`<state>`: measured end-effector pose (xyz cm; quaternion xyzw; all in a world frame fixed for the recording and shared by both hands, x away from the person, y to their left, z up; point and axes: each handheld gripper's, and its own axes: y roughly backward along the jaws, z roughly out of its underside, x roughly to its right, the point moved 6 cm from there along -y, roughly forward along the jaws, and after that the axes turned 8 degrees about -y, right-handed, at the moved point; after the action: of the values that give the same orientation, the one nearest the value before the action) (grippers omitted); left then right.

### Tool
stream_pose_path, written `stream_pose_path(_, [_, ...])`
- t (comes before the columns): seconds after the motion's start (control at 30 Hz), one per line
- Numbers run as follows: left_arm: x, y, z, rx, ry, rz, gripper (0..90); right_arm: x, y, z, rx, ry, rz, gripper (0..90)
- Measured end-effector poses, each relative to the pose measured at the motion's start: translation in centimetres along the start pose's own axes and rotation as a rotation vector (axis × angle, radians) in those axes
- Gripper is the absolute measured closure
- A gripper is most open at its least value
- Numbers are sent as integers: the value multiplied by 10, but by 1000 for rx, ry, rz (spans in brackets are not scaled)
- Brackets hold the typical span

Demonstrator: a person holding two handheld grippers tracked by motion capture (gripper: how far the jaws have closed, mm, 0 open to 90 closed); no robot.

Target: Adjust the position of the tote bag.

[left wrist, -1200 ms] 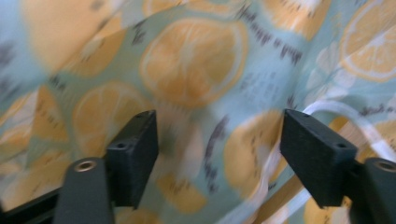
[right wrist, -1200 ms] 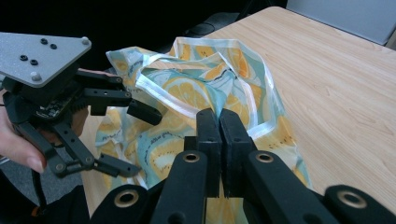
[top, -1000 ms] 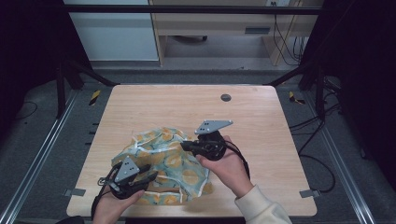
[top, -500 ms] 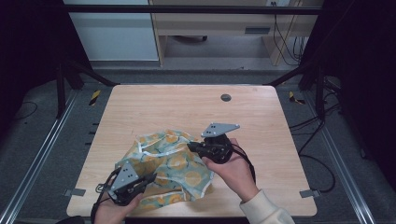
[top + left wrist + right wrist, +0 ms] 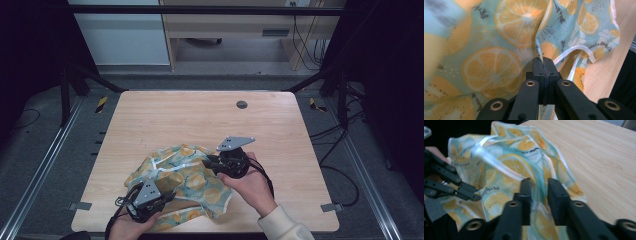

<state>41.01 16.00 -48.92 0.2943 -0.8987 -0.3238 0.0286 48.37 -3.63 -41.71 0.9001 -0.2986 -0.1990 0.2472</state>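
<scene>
Since earlier frame, crumpled light-blue cloth with orange-slice print and white trim [image 5: 182,182] shifted toward near table edge, bunched lower. Left gripper [image 5: 543,61] jaws just closed, now clamped tight on fold of cloth near its near-left corner. Right gripper [image 5: 539,188] jaws just opened, standing apart, cloth edge between them, pads not pressing. Cloth lies on light wooden table [image 5: 200,120], near side, between both hands.
</scene>
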Motion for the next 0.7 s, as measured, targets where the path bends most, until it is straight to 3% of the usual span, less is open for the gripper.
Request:
stream_pose_path(0.07, [0, 1, 0, 0, -2, -3, 900, -5, -1, 0, -12, 34, 1, 559])
stream_pose_path(0.1, [0, 1, 0, 0, -2, -3, 900, -5, -1, 0, -12, 34, 1, 559])
stream_pose_path(0.13, [-1, 1, 0, 1, -2, -5, 900, -11, -2, -2, -21, 64, 8, 462])
stream_pose_path(0.37, [1, 3, 1, 0, -7, 4, 900, -30, -5, -16, -2, 116, -44, 296])
stream_pose_path(0.47, [1, 4, 2, -1, -7, 10, 900, -39, -19, -19, -35, 145, -56, 228])
stream_pose_path(0.57, [0, 4, 3, -8, -8, 16, 900, -39, -28, -19, -61, 146, -50, 281])
stream_pose_path(0.63, [1, 2, 5, -21, -11, 33, 900, -36, -36, -19, -93, 154, -49, 525])
stream_pose_path(0.67, [1, 2, 5, -21, -11, 33, 900, -36, -36, -19, -93, 154, -49, 525])
stream_pose_path(0.7, [2, 1, 6, -28, -14, 42, 900, -34, -38, -21, -101, 159, -55, 619])
